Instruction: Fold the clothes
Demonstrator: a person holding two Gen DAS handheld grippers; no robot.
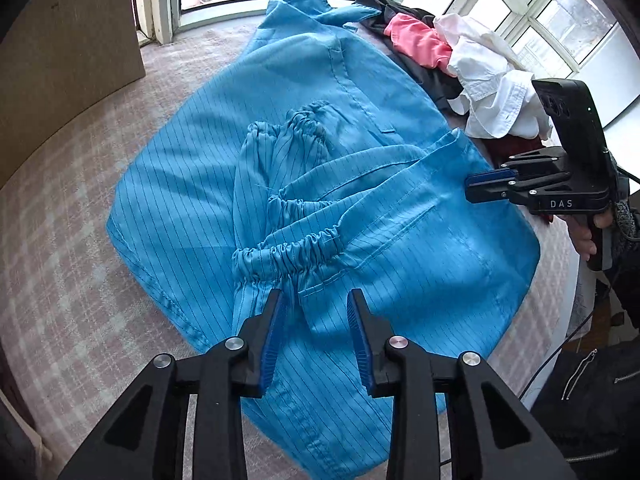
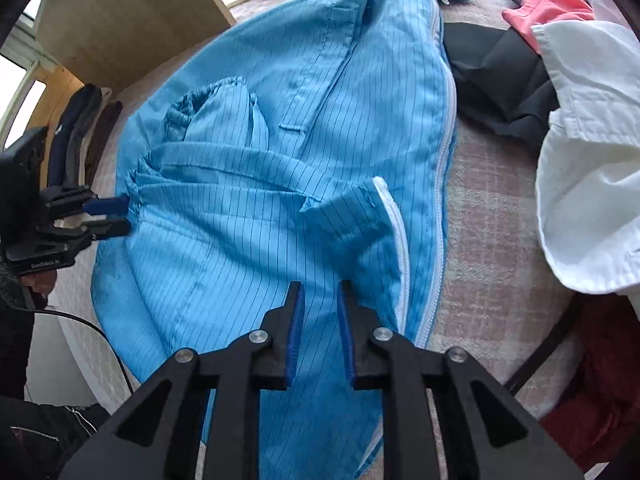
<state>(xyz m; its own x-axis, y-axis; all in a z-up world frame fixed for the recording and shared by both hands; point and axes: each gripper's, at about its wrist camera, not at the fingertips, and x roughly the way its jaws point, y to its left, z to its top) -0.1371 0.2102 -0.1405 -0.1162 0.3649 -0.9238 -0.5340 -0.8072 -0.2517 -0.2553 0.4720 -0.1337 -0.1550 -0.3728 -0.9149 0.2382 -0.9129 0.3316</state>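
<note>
Left hand-held gripper: you are holding it released, jaws spread, just short of the gathered elastic cuff, with no cloth between the pads.
Right hand-held gripper: you are holding it with its jaws parted and gripping nothing, hovering over the lower panel, the white zipper edge just to its right.
Blue striped garment: it is lying spread on the table ahead of both grippers, sleeves drawn across the body, collar at the far end.
Risk at the cuff: the sleeves are lying loose on top, so if you are pinching only the elastic, the sleeve is likely sliding off and undoing the tuck.
Risk at the flap: the turned-up corner ahead of your right gripper is probably creasing in if you are folding over it.
Risk of uneven lift: the cloth looks slippery, so raising one side faster is skewing the fold.
Pile of clothes: far right of your left gripper and touching the blue edge; dragging the fold that way is risking a snag.
</note>
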